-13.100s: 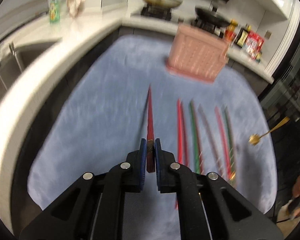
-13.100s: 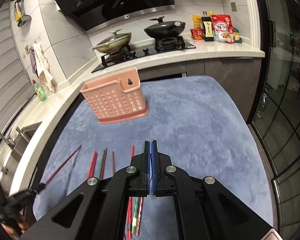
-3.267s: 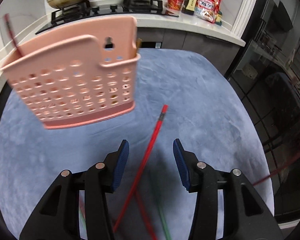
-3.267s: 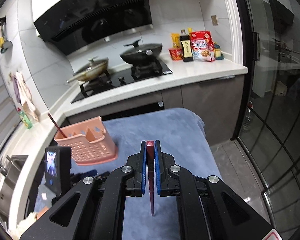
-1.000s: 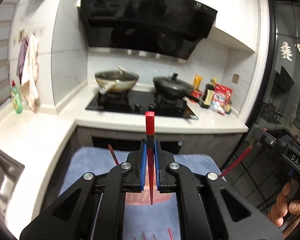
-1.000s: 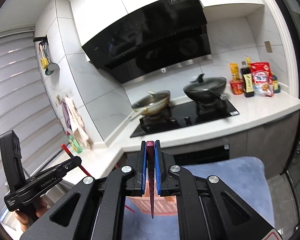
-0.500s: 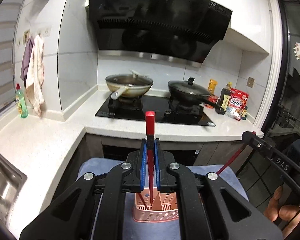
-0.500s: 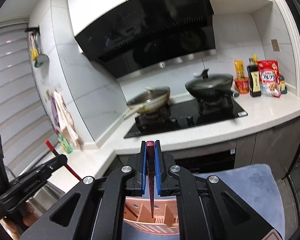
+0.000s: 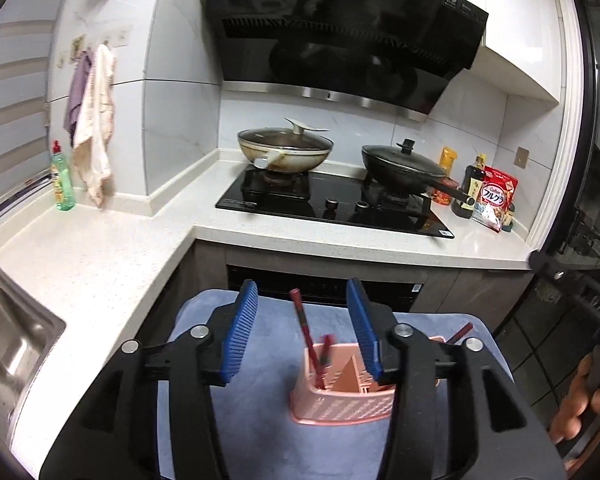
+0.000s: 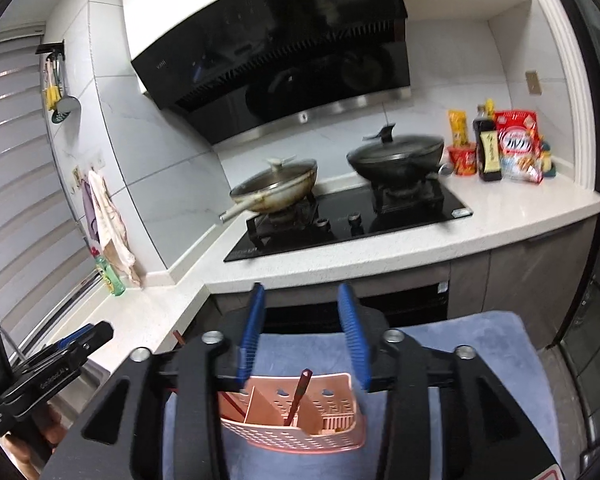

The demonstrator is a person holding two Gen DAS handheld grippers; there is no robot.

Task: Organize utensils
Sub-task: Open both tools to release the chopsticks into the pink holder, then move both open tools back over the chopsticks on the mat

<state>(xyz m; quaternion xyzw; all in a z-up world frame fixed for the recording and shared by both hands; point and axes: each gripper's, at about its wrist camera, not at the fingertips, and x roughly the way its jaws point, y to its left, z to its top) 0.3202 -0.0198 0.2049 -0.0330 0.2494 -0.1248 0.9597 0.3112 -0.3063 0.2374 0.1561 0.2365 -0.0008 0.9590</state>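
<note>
Two hand-held grippers are in my feeds, and I read both as wide open with nothing between the blue pads. The left hand-held gripper (image 9: 302,330) hangs above the pink utensil caddy (image 9: 342,404), which stands on the blue mat (image 9: 256,420) covering the desk. In the left wrist view, two red chopsticks (image 9: 306,336) stand tilted in the caddy's left compartment, one taller than the other. A further chopstick tip (image 9: 462,331) shows past the right finger; I cannot tell which compartment holds it.

The right hand-held gripper (image 10: 302,336) also sits above the caddy (image 10: 300,436). In the right wrist view, one dark red chopstick (image 10: 298,394) leans in a middle compartment beside the slanted divider, and a red chopstick (image 10: 230,400) lies tilted in the left compartment.

Behind the desk, a black cooktop (image 9: 332,206) carries a lidded wok (image 9: 286,152) and a black lidded pan (image 9: 400,166). A green bottle (image 9: 62,184) stands on the white counter at left.
</note>
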